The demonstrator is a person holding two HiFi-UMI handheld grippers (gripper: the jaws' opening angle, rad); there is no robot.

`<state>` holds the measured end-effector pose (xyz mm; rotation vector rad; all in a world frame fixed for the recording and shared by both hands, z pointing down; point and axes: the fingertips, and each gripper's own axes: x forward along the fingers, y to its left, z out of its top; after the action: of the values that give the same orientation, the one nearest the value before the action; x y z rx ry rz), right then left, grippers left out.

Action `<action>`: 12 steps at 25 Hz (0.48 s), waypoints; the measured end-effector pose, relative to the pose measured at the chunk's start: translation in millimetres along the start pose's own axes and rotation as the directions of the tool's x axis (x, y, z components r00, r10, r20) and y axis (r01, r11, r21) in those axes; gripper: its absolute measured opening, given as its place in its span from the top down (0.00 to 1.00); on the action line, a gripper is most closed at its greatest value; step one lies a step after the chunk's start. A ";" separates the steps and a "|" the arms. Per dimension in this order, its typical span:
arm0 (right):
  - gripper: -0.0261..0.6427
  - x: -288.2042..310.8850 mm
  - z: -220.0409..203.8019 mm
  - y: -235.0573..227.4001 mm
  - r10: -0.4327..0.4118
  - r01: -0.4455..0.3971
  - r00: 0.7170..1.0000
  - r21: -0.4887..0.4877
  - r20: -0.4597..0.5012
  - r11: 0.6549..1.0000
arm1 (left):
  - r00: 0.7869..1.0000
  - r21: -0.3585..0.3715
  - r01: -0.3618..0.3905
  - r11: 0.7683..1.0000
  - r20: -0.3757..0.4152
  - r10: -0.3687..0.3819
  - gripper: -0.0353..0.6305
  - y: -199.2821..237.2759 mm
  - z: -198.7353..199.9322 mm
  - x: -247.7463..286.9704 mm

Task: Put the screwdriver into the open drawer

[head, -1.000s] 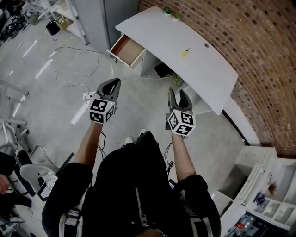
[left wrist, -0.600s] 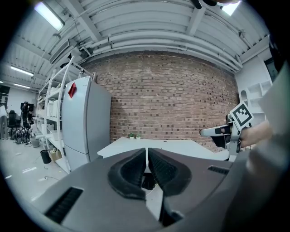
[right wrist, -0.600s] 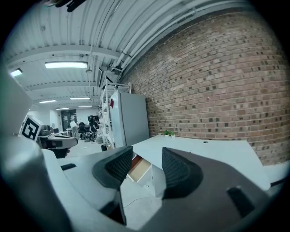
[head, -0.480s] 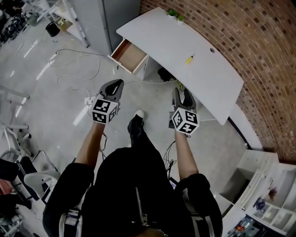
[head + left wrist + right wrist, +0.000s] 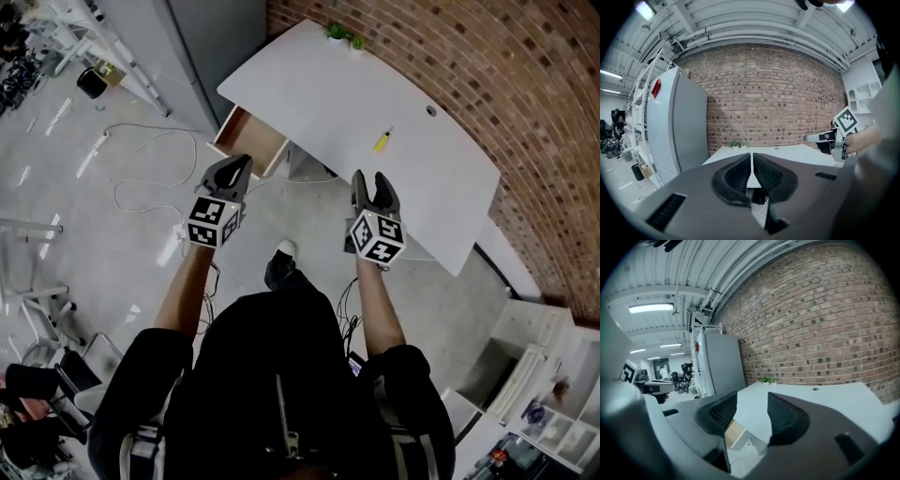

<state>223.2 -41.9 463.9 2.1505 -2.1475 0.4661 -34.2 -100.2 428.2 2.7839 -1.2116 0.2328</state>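
The screwdriver (image 5: 382, 141) lay alone on the white counter (image 5: 319, 84), near its far edge by the brick wall (image 5: 487, 66) and well apart from both tools. The open drawer (image 5: 248, 141) stood out from the counter's left end, its wooden inside bare. The left tool (image 5: 240, 165) hung above the floor just short of the drawer, its pads brought nearly together with only a thin slit between them and nothing held. The right tool (image 5: 371, 180) hovered at the counter's near edge with its jaws apart and empty. The screwdriver looked small, light and stiff. Its yellow part was probably the handle, though it was too small in the head view to be sure. The best hold seemed to be across that thicker yellow part, since a thin, smooth shaft might slip, and the whole thing could roll on the slick counter if nudged.
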 end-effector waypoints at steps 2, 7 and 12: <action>0.67 22.0 9.1 -10.6 -0.019 0.018 1.000 0.010 0.005 1.000 | 1.000 0.005 0.015 1.000 0.000 -0.015 0.90 9.1 6.5 26.0; 0.67 59.9 24.8 -32.1 -0.062 0.062 0.998 0.022 0.001 0.998 | 0.998 0.000 0.058 0.998 -0.007 -0.058 0.90 22.0 13.2 75.5; 0.67 77.2 26.1 -55.8 -0.116 0.117 0.993 0.029 -0.012 0.993 | 0.994 -0.008 0.106 0.994 -0.018 -0.106 0.90 24.1 14.6 119.9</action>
<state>280.9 -121.9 468.2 2.2680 -2.0081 0.5021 30.2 -204.9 435.9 2.8232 -1.0541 0.2447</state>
